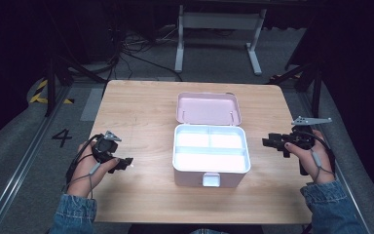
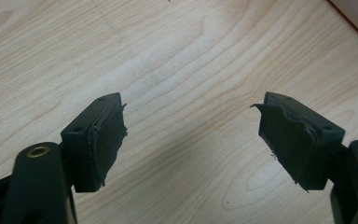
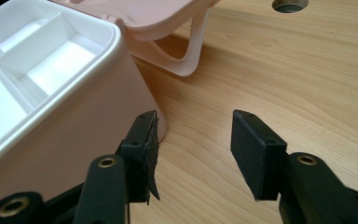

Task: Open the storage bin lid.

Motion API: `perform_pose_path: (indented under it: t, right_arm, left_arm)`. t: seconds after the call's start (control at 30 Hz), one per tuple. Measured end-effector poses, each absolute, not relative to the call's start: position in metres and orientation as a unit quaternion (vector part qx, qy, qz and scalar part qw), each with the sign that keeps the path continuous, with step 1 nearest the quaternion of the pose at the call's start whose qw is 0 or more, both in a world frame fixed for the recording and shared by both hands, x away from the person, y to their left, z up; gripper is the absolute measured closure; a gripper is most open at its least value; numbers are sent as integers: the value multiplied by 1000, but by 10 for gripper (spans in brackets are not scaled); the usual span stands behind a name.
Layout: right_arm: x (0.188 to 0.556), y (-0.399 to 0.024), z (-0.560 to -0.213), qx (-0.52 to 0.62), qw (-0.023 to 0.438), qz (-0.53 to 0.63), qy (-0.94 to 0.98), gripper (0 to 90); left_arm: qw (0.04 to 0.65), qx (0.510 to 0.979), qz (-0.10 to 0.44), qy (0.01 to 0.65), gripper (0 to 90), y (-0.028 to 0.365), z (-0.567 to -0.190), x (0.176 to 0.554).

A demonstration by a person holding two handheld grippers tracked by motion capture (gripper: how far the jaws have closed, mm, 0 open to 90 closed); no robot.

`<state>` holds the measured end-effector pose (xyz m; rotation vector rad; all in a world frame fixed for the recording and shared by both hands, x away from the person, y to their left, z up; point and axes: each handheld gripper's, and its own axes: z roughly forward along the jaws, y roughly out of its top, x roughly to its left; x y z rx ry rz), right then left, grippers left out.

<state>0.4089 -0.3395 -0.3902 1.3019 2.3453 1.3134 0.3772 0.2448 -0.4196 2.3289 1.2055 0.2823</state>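
A pink box (image 1: 211, 171) with a white divided tray inside stands open in the middle of the wooden table (image 1: 136, 109). Its pink lid (image 1: 208, 108) is swung back behind it. In the right gripper view the box wall (image 3: 70, 140) sits just left of the jaws, and the lid (image 3: 163, 18) hangs over the table farther off. My left gripper (image 1: 125, 163) rests on the table left of the box, open, with bare wood between its worn pads (image 2: 105, 140). My right gripper (image 1: 267, 142) hovers right of the box, open and holding nothing (image 3: 193, 149).
A white latch (image 1: 211, 180) sticks out on the box's front. A round hole (image 3: 289, 4) pierces the tabletop near the far edge. Beyond the table stand a white desk frame (image 1: 219, 29) and floor cables (image 1: 126, 46). Bare wood lies on both sides of the box.
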Motion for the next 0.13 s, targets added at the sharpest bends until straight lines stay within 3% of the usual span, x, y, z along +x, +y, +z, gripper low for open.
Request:
perform_pose_path:
  t: [0.13]
  right_arm:
    - [409, -340, -391, 436, 77, 437, 783, 519]
  left_arm:
    - [248, 865, 99, 425, 207, 243, -421, 380]
